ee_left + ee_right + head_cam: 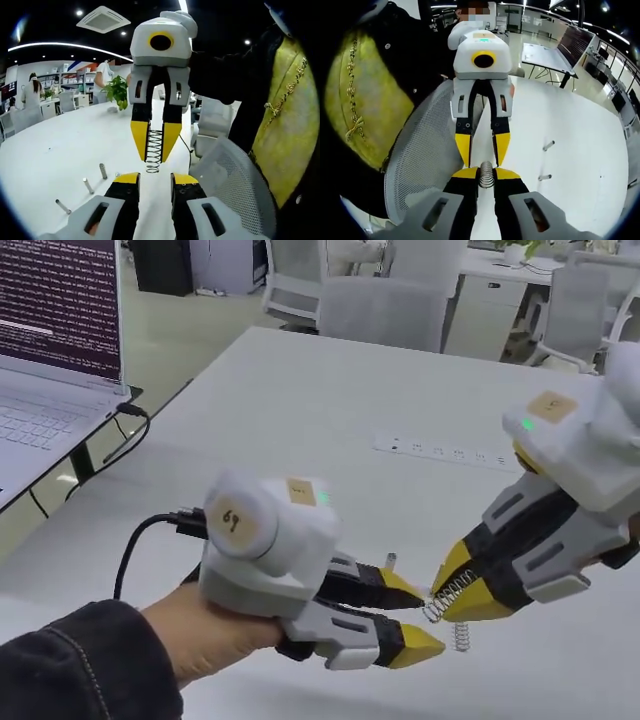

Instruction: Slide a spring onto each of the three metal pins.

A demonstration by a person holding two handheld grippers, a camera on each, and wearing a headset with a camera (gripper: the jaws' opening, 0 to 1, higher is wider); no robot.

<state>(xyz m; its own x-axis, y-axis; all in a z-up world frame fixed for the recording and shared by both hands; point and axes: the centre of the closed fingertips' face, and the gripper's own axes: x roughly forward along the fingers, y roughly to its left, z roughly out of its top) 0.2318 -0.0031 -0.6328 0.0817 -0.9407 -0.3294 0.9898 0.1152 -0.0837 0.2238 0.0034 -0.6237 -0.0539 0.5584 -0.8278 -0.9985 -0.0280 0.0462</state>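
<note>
The right gripper (154, 157) is pinching a spring (486, 176) crosswise between its yellow tips. The coil runs along the jaws, and a short length hangs free past them. Holding it near one end likely keeps the hollow end clear, so it can be lowered over a pin. The left gripper (155, 177) faces it tip to tip, jaws spread with nothing between them. It seems placed to steady or take over the free end.

The spring is thin bright wire in open, even turns, forming a narrow tube. In the right gripper view it shows end-on as a ring with a dark hole through it. It looks light and bendy, so a hard squeeze could kink it or flick it out.

Just below the right gripper's tips, a second coil (461, 635) stands upright on the white tabletop (300, 420). Whether it sits on a pin I cannot tell. Just beyond the left gripper's upper jaw stands a bare metal pin (391, 561). In the left gripper view, a row of pins (88, 186) stands to the left of its jaws.
</note>
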